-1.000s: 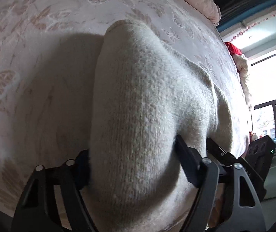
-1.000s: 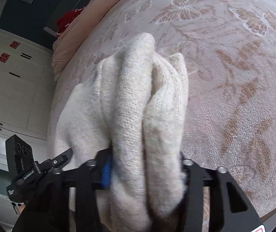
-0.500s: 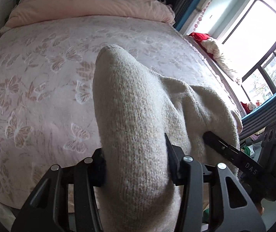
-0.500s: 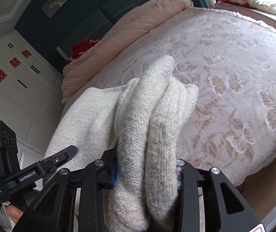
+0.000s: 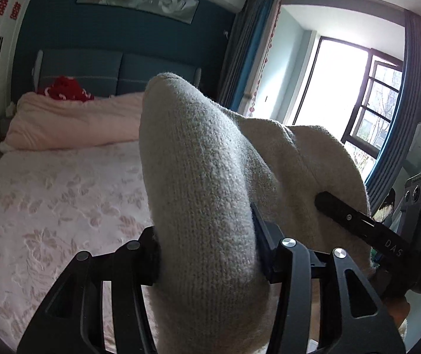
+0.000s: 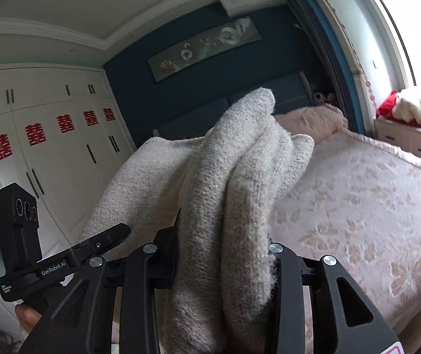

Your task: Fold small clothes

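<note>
A cream knitted sweater [image 5: 198,162] is bunched up and lifted off the bed, stretched between both grippers. My left gripper [image 5: 207,253] is shut on a thick fold of it, pads pressing from both sides. My right gripper [image 6: 223,253] is shut on another bunched fold of the sweater [image 6: 240,162], which stands up in two or three ridges. Each wrist view shows the other gripper at the far end of the cloth: the right one's finger [image 5: 358,224] in the left wrist view, the left one's finger [image 6: 101,242] in the right wrist view. The sweater's lower part is hidden below the frames.
The bed [image 5: 48,191] with a pink floral cover lies ahead and below. A pink duvet [image 5: 72,124] and a red item sit by the blue headboard. White wardrobe doors [image 6: 48,147] stand on the left, a window [image 5: 358,88] and window seat [image 6: 411,135] on the right.
Both grippers have risen together and tilted up from facing the bedcover to facing the headboard wall, carrying the sweater off the bed. The left jaws closed tighter on the fold.
</note>
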The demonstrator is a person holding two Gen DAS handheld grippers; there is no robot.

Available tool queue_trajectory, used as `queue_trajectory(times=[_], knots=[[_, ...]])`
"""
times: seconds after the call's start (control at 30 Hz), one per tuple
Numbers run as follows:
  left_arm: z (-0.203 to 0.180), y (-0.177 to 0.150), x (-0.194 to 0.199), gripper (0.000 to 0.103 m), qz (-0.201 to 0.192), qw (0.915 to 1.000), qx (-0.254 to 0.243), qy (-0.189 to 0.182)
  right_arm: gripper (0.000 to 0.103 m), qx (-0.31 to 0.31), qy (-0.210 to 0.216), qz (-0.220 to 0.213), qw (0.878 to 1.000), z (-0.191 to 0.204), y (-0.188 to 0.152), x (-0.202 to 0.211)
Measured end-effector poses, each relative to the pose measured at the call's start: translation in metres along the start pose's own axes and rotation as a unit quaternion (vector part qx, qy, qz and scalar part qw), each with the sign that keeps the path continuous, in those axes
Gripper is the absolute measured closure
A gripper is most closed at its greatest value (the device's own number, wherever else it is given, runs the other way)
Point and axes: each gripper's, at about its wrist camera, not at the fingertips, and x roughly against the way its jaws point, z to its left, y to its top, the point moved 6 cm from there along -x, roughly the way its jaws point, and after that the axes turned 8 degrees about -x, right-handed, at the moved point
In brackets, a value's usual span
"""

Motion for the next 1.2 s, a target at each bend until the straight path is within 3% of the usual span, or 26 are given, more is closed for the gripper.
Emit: queue_trajectory(times=[0.3, 0.53, 0.73, 0.97, 1.07, 1.13, 1.2], knots=[[0.062, 0.049, 0.109, 0.054, -0.136, 0.9886, -0.034, 0.056, 0.068, 0.08, 0.097, -0.052, 0.991, 0.125, 0.026, -0.008], [0.126, 0.053, 0.136, 0.053, -0.157, 0.982, -0.023, 0.102, 0.068, 0.095, 0.137, -0.032, 0.985, 0.181, 0.017, -0.06], [0.186, 0.03, 0.122, 0.053, -0.133, 0.9825, 0.005, 0.13, 0.068, 0.089, 0.138, 0.014, 0.986, 0.193, -0.009, -0.126], [0.259, -0.027, 0.079, 0.053, -0.082, 0.9859, 0.041, 0.14, 0.066, 0.069, 0.118, 0.082, 0.987, 0.174, -0.077, -0.203], [0.291, -0.071, 0.039, 0.053, -0.03, 0.9874, 0.069, 0.14, 0.06, 0.052, 0.088, 0.127, 0.987, 0.142, -0.125, -0.249], [0.314, -0.118, 0.002, 0.049, 0.013, 0.9857, 0.098, 0.137, 0.057, 0.043, 0.061, 0.163, 0.984, 0.111, -0.165, -0.282], [0.34, -0.181, -0.037, 0.046, 0.076, 0.9758, 0.148, 0.142, 0.057, 0.021, 0.006, 0.232, 0.973, 0.059, -0.225, -0.318]])
